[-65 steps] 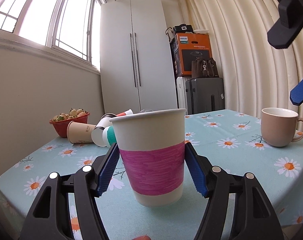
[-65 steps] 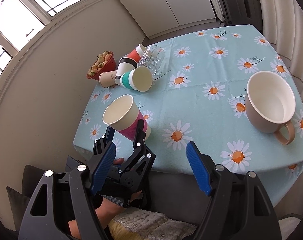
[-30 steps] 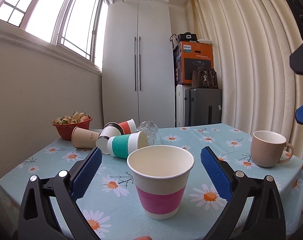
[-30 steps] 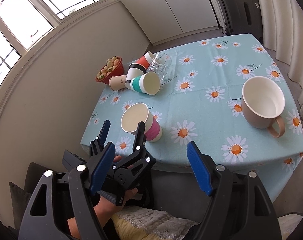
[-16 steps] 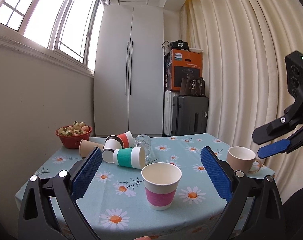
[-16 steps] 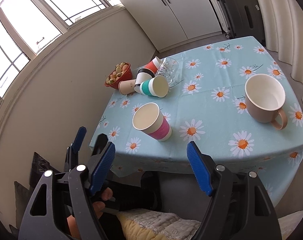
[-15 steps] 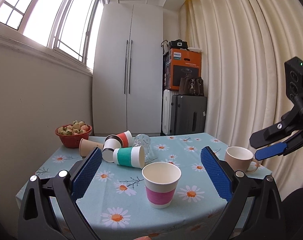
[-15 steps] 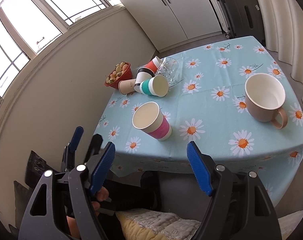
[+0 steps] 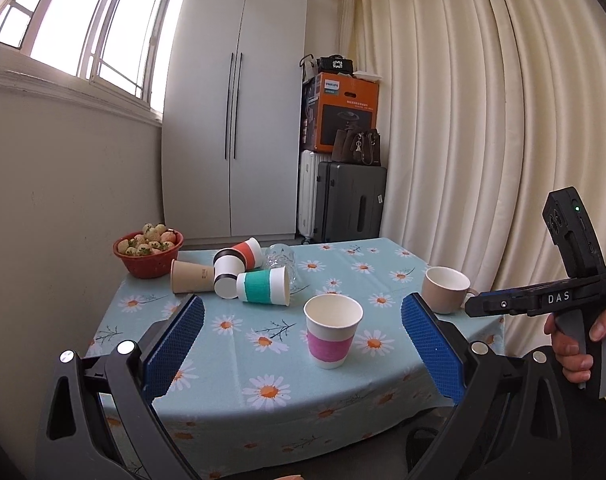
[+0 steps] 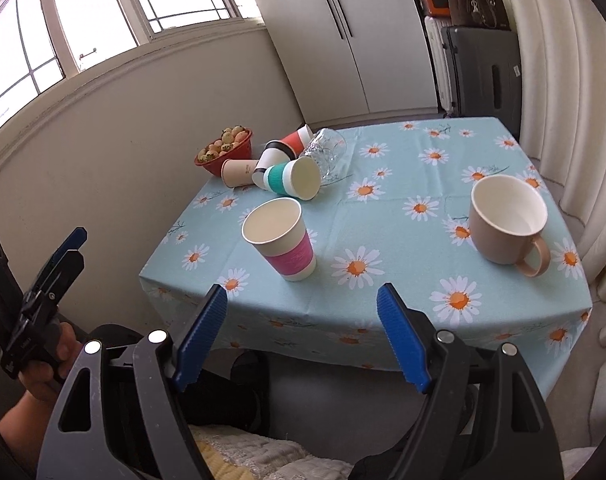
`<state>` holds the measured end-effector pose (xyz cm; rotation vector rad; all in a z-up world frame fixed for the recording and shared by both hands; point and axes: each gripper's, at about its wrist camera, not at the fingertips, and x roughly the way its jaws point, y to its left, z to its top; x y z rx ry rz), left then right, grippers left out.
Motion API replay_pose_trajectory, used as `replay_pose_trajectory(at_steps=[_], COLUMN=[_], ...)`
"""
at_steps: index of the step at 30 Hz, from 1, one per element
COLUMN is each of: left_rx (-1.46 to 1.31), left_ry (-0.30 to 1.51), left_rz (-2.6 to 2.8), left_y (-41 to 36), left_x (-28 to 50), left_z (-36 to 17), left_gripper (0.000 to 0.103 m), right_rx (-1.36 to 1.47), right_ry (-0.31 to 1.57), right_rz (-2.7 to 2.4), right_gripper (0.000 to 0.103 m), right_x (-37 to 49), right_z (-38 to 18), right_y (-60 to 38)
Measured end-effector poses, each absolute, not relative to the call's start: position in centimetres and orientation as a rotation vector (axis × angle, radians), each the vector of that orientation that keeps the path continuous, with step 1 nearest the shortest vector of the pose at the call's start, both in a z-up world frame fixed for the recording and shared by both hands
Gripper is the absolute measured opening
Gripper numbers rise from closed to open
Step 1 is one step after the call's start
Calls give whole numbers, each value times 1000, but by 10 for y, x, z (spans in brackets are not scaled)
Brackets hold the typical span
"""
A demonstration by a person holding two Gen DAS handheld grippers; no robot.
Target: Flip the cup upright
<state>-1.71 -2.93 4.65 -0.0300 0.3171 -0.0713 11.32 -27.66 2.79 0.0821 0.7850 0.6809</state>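
The pink-banded paper cup (image 9: pixel 333 331) stands upright, mouth up, on the daisy-print tablecloth (image 9: pixel 239 344) near the table's front edge, touched by neither tool. The left gripper (image 9: pixel 302 344) is held off the table in front of that edge with its blue pads spread wide and nothing between them; the right gripper (image 10: pixel 302 334) is likewise spread wide and empty, held before and below the same edge (its own camera looks down over the cloth). Toward the far left corner lies a cluster of tipped cups: a teal-banded cup (image 9: pixel 263 286), a black-banded cup (image 9: pixel 228 272), a red-banded cup (image 9: pixel 245 253), a plain brown cup (image 9: pixel 189 277) and a clear glass (image 9: pixel 281 258), beside a red bowl of fruit (image 9: pixel 148 254). A beige mug (image 10: pixel 507 226) sits upright at the right, well apart from the cup.
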Motion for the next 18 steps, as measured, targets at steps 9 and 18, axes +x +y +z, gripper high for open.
replay_pose_trajectory(at_steps=[9, 18], left_rx=[-31, -62], left_ry=[436, 564], left_rz=[-113, -79], left_y=[-20, -12], left_x=[-17, -4], left_z=[37, 17], left_gripper=[97, 97], right_rx=[-72, -114], right_ry=[657, 663], right_rz=[624, 576], right_gripper=[78, 83], right_x=[93, 93], right_z=[29, 19], right_y=[-269, -267])
